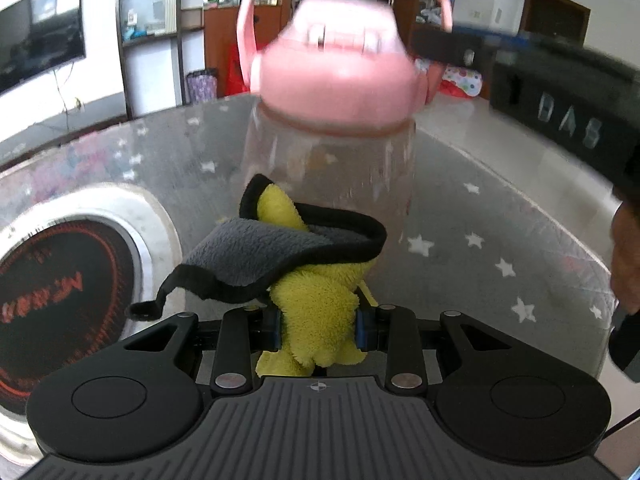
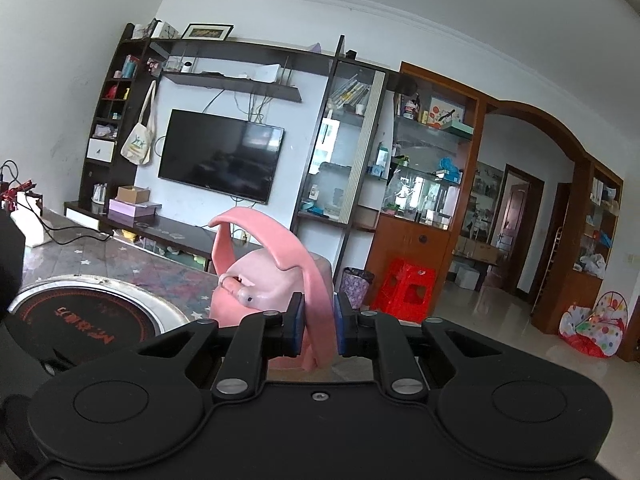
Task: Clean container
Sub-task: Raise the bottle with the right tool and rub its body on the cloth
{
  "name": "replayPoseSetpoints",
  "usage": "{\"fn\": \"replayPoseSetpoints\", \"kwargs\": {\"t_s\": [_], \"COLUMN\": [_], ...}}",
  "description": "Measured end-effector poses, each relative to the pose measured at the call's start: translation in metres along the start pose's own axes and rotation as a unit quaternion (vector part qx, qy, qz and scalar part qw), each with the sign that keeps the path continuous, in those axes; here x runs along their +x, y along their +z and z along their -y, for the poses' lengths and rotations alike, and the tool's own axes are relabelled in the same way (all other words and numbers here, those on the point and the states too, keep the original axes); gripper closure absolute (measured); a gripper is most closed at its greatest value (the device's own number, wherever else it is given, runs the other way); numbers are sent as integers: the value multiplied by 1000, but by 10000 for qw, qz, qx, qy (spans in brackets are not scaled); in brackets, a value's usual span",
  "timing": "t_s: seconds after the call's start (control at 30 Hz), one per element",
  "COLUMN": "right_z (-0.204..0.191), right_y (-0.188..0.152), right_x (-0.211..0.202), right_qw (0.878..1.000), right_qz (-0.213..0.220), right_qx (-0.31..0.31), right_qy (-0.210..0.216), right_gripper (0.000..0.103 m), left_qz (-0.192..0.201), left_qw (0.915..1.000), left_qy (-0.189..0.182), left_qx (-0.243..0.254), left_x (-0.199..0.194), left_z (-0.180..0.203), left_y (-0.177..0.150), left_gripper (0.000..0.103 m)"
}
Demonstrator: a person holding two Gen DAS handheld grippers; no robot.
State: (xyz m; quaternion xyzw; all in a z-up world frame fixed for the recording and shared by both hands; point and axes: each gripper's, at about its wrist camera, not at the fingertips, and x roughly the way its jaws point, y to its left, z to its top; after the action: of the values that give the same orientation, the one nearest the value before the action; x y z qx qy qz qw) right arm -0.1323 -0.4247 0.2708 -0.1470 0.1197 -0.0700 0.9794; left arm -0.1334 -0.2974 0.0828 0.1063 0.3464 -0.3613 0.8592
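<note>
The bottle (image 1: 332, 168) has a clear body and a pink lid (image 1: 340, 76) with a pink carrying strap (image 1: 246, 36) arching over the top. It stands in the middle of the left wrist view, over the bench (image 1: 480, 216), blurred; whether its base touches the bench cannot be told.

The right gripper (image 2: 317, 328) is clenched on the pink strap (image 2: 316, 296), which runs between its blue pads (image 2: 298, 330); the lid (image 2: 256, 292) sits just beyond and below the fingers. In the left wrist view the same gripper comes in from the upper right as a dark blurred body, its tip at the strap's right side.

The left gripper (image 1: 319, 330) is clenched on a cloth (image 1: 316, 304), yellow on one face and grey on the other with a black hem. The yellow part is pinched between the pads, and the grey part folds over above them, reaching up to the lower front of the bottle's clear body; contact there cannot be told for sure.

The bench has a grey top printed with white stars. A round cooker (image 1: 60, 292) with a metal rim and red markings is set into it, to the left of the bottle. Part of a hand (image 1: 626, 256) shows at the right edge.

Beyond the bench stand a television (image 2: 222, 160) on the wall, dark shelves, wooden cabinets, and a red stool (image 2: 406, 292) on the floor.
</note>
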Motion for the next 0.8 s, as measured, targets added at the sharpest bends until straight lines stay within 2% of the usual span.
{"fn": "replayPoseSetpoints", "kwargs": {"t_s": [0.33,0.53,0.8], "right_z": [4,3,-2], "right_y": [0,0,-4], "right_x": [-4,-8,-9], "right_qw": [10000,9999,9999], "right_qz": [-3,46,67], "right_qx": [91,125,148], "right_qy": [31,6,20], "right_gripper": [86,86,86], "left_qz": [472,484,285], "left_qw": [9986,9985,9994], "left_qy": [128,93,61], "left_qx": [208,238,162], "left_x": [-27,-21,-10], "left_z": [-1,-1,-3], "left_y": [30,30,19], "left_gripper": [71,71,71]}}
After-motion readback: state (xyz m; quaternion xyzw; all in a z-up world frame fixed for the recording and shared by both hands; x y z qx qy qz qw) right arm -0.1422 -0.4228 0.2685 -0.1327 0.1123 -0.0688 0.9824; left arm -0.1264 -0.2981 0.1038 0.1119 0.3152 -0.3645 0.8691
